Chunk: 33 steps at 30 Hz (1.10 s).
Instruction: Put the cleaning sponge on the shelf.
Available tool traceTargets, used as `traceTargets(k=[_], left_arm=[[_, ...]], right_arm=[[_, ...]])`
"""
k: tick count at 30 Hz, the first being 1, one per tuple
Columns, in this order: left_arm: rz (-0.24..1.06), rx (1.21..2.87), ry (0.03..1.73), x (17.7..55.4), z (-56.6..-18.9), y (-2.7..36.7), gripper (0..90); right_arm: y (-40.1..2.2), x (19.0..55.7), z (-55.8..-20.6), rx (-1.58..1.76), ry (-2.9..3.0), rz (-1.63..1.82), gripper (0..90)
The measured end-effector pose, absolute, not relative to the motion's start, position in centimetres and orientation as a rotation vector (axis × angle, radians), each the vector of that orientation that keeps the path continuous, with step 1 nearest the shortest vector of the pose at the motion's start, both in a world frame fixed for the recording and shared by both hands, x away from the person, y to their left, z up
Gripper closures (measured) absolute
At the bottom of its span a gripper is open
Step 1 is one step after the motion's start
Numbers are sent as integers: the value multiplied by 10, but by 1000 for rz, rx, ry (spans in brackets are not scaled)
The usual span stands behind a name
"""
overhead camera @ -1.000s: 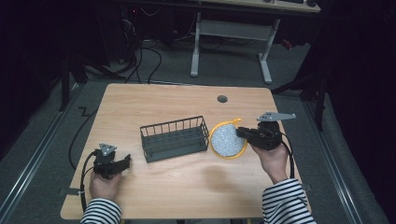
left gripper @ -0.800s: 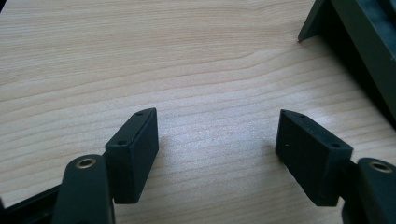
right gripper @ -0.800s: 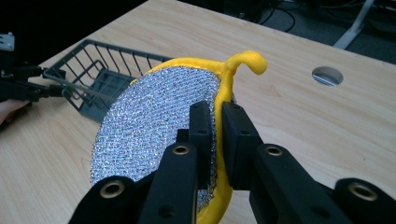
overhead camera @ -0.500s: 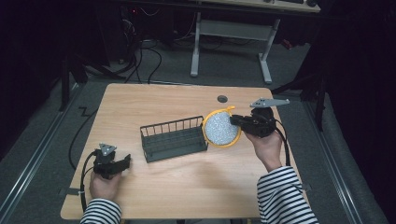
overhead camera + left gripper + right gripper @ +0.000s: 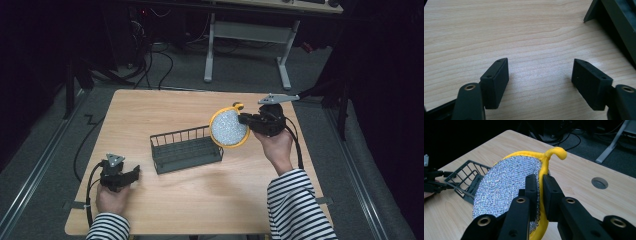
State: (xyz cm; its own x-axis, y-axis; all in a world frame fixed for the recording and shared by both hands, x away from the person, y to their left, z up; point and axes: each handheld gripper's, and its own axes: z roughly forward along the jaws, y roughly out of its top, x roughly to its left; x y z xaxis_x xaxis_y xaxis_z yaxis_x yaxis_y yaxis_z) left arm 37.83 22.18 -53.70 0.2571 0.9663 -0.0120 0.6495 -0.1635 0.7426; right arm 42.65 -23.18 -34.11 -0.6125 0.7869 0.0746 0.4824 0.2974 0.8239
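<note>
Holding a round silver scrubbing pad (image 5: 229, 127) by its yellow rim, the right gripper (image 5: 246, 119) is clenched on it above the worktop (image 5: 150, 110), toward the right edge. Lowering it edgewise should clear the wire rack (image 5: 185, 148). The left gripper (image 5: 131, 175) rests released near the front-left corner.

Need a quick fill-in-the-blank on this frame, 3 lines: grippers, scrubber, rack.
1. The right gripper is shut on the round scrubber's ____ rim.
2. The left gripper is ____, with bare table between its jaws.
3. The scrubber is held in the air, tilted on edge, beside the dark wire ____ that stands on the table.

Missing words: yellow; open; rack
</note>
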Motion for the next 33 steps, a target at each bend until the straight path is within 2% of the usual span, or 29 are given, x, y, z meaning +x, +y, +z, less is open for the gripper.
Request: traceTargets(k=[17, 33], left_arm=[[637, 1895, 1464, 378, -537, 222, 306], [638, 1895, 1465, 378, -537, 222, 306]], right_arm=[[-199, 450, -335, 1117, 2251, 1232, 830], [-163, 475, -362, 1154, 2293, 1231, 828]])
